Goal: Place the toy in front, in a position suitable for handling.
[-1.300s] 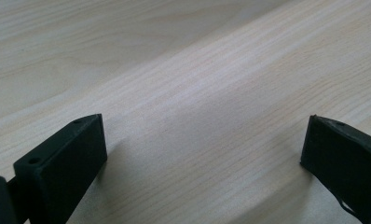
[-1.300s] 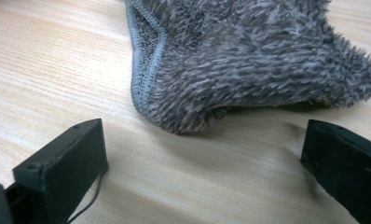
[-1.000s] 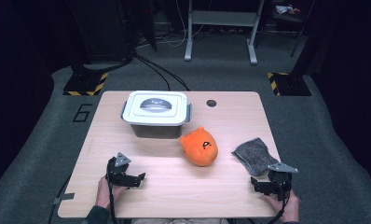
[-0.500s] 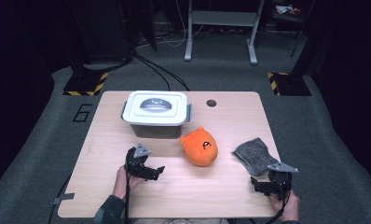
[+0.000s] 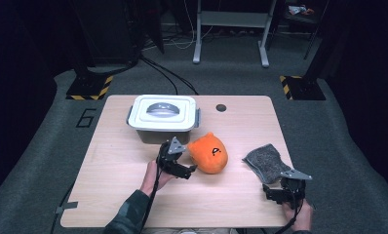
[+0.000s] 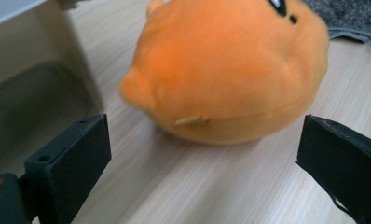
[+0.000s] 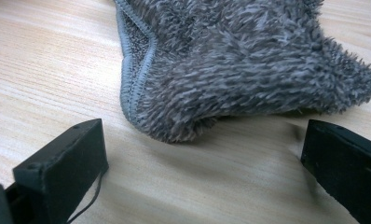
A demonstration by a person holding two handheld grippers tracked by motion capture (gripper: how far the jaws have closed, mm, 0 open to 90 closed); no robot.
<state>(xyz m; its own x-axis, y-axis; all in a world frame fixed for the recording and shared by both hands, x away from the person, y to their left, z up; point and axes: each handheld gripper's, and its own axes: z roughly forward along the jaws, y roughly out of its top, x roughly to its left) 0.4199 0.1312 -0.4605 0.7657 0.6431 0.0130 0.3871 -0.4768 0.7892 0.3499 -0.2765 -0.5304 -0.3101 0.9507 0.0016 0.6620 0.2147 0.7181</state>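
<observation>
An orange round plush toy (image 5: 209, 153) with a small face lies in the middle of the wooden table (image 5: 109, 195). My left gripper (image 5: 188, 170) is open just left of it, jaws wide apart and empty. Seen from the left gripper view, the plush (image 6: 230, 70) lies a short way ahead of the jaws. A grey fuzzy cloth (image 5: 267, 163) lies folded at the right. My right gripper (image 5: 274, 191) is open just in front of the cloth; the right gripper view puts the cloth (image 7: 249, 65) ahead of the spread jaws, untouched.
A white lidded plastic box (image 5: 163, 117) stands behind the plush, its wall (image 6: 30, 79) close to my left jaw. A small dark round hole (image 5: 221, 107) marks the table's far edge. Dark carpet and stand legs surround the table.
My left gripper has moved from the table's front left towards the right and forward, up to the orange plush. The right gripper has stayed in place by the cloth.
</observation>
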